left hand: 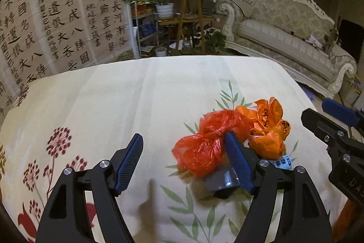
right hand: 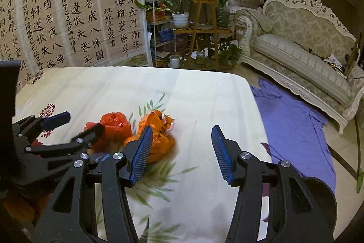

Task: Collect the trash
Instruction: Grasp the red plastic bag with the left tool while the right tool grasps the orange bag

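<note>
You are holding both grippers over the table (left hand: 141, 92), which is wearing a cream floral cloth. Your left gripper (left hand: 184, 156) is standing with its jaws wide apart and nothing between them; its right finger is sitting just in front of the red bag (left hand: 204, 142). The orange bag (left hand: 268, 126) is lying against the red one, on the leaf print near the table's right side. A small grey thing (left hand: 224, 182) and a blue-labelled item (left hand: 282, 162) are lying beside the bags. Your right gripper (right hand: 182, 149) is also gaping, empty, its left finger overlapping the orange bag. A purple cloth (right hand: 293, 120) is lying on the floor beside the sofa (right hand: 302, 54).
</note>
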Demonstrator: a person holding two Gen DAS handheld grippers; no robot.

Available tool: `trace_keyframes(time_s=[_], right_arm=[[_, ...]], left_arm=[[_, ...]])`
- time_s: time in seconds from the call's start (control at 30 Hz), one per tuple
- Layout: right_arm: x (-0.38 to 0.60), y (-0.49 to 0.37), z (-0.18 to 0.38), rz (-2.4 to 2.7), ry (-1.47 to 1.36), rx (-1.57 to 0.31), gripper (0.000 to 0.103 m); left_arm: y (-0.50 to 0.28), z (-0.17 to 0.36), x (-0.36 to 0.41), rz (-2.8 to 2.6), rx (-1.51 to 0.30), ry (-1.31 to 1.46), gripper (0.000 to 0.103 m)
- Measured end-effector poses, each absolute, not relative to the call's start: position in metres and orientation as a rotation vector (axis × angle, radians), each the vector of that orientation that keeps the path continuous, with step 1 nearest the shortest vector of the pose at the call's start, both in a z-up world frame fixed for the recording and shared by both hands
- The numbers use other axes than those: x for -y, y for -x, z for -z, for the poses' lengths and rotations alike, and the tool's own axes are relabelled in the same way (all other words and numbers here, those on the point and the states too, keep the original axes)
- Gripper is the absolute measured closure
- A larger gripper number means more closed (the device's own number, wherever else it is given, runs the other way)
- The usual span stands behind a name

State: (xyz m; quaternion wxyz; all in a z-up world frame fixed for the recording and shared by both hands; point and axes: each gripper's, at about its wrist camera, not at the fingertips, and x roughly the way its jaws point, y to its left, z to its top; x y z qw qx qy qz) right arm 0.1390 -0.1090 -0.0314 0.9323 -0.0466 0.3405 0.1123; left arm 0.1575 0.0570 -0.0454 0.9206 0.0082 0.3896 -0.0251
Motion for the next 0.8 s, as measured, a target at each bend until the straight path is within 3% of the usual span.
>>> trace_keyframes(time_s=[0.17,0.27,0.33,0.8], right_arm=[[0.102,-0.145,0.034,-0.231,0.108,-0.706,0.047],[0.1,-0.146,0.034,-0.231,0.11,-0.707,0.047],[0.1,-0.148,0.035,-0.232,0.11,-0.71,0.047],[0.076,-0.16,0.05,-0.282,0.117,-0.768,0.046]], left_arm=[[-0.164,0.05,-0.06,0.108,-0.819,0.006,0.032],[-0.165,0.051,-0.062,0.149,-0.821,0.028,0.049],[-0.164,0.05,-0.06,0.173,-0.815,0.014,0.066],[-0.154,0.045,-0.082,0.107,-0.797,0.048,0.073]])
